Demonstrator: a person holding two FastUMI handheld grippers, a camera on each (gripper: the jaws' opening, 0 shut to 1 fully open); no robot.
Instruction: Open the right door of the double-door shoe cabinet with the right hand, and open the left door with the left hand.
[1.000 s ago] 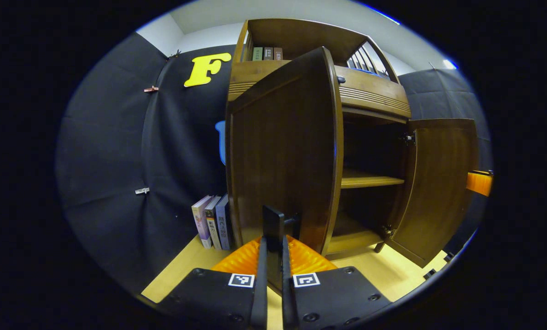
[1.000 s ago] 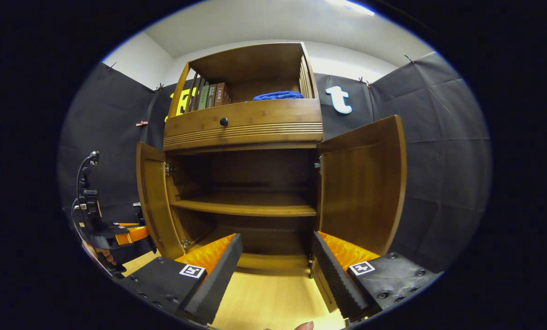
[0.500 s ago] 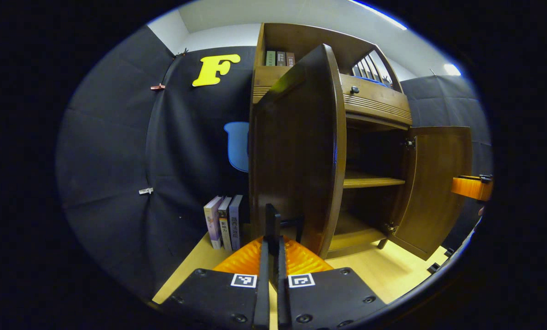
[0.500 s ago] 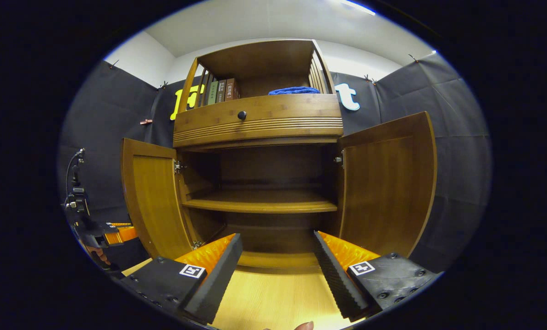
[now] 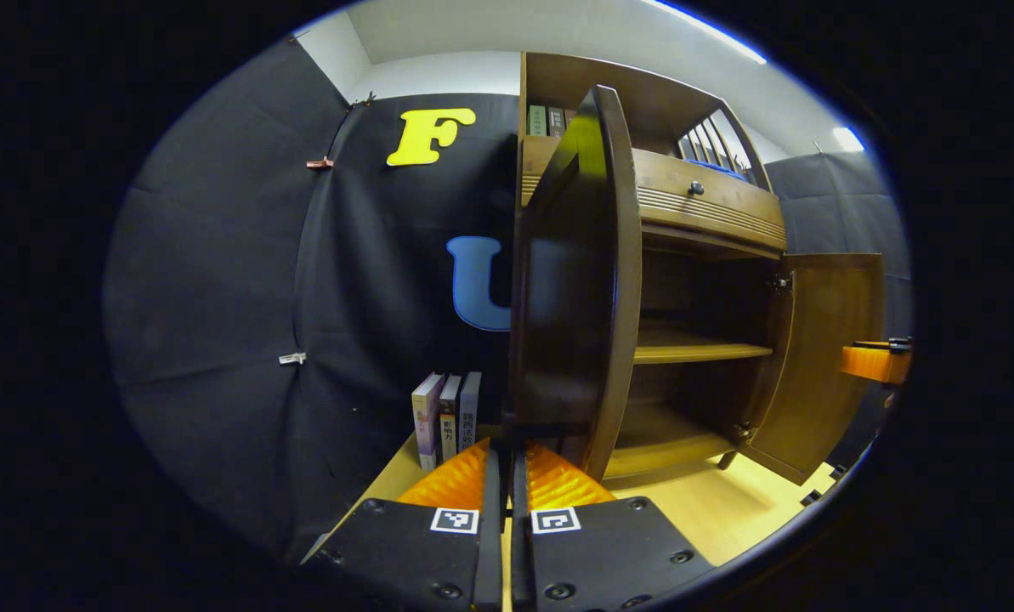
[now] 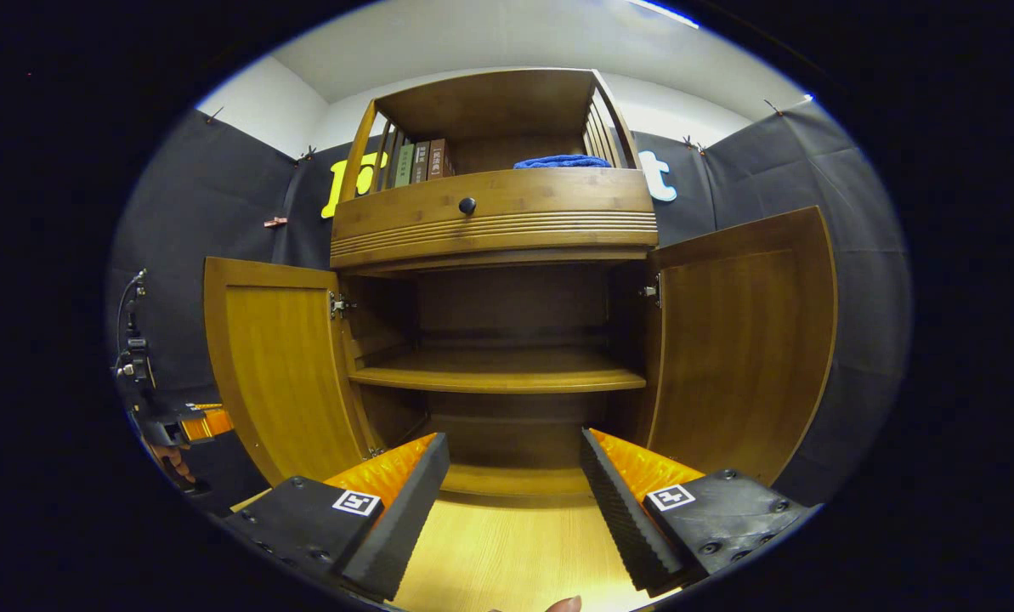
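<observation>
Nearest in the left gripper view: left gripper, closed to a hairline slit, tips right at the lower outer face of the left door. Cannot tell whether anything is pinched between them. A black-and-white marker square on each finger base, no readable text.

Nearest in the right gripper view: right gripper, spread wide and holding nothing, low over the pale wooden floor, with bare boards from there to the cabinet's foot.

Next, the shoe cabinet, at the back of the floor, with both doors swung out. Left door upright on its hinges, long axis vertical, free edge towards the left gripper and the hand holding it. Right door likewise upright, angled out to the right, with the right gripper just past its free edge in the left gripper view.

Inside, one bare shelf across the dark opening. Above, a drawer front with a round dark knob.

Farther: three paperbacks upright at the floor's back edge, left of the cabinet, spine writing too small to read. On top, a row of books and a blue cloth.
</observation>
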